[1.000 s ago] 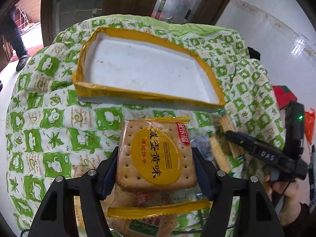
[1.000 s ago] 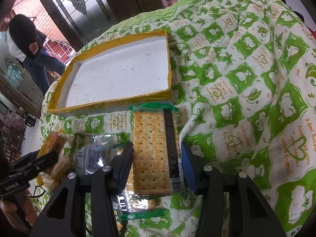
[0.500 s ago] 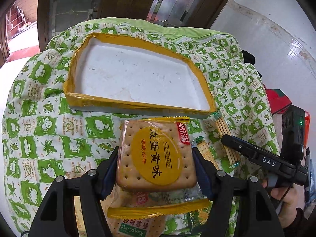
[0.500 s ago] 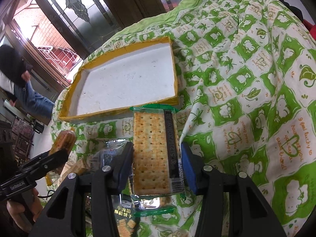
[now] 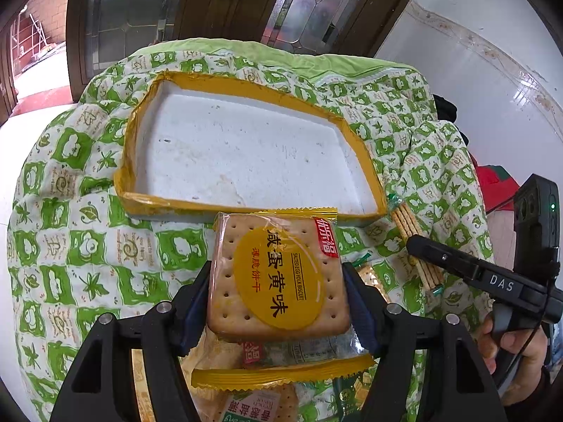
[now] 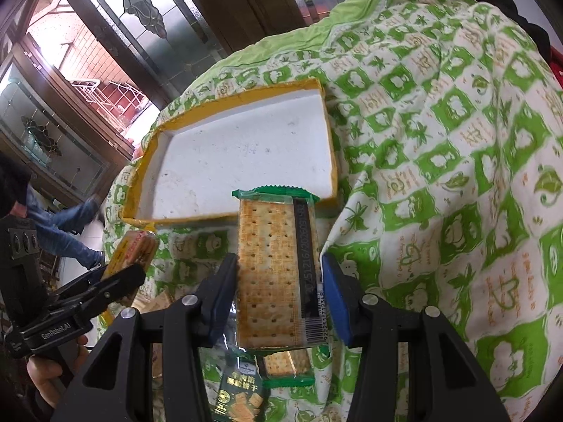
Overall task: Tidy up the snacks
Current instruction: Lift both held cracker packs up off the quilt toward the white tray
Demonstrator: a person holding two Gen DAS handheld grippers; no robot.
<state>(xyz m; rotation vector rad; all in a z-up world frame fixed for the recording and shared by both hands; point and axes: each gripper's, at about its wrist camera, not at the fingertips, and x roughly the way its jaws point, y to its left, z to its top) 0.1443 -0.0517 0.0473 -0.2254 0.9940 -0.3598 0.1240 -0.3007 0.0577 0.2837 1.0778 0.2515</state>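
My left claw [image 5: 278,302] is clamped on a square biscuit packet [image 5: 278,274] with a yellow oval label, held above the desk in front of the tray's near rim. My right claw [image 6: 279,295] is clamped on a long cracker packet [image 6: 276,274] with green sealed ends, also held clear of the surface near the tray's near right corner.

The desk is covered by a cloth [image 5: 81,246] with a green-and-white check of leaves and clouds, draped and wrinkled at the edges. A shallow white tray [image 5: 246,154] with a yellow rim lies on it. More snack packets [image 6: 239,397] lie on the cloth below both claws.

Behind the desk stand dark wooden doors with patterned glass [image 5: 133,3]. The floor [image 5: 492,81] is glossy white tile.
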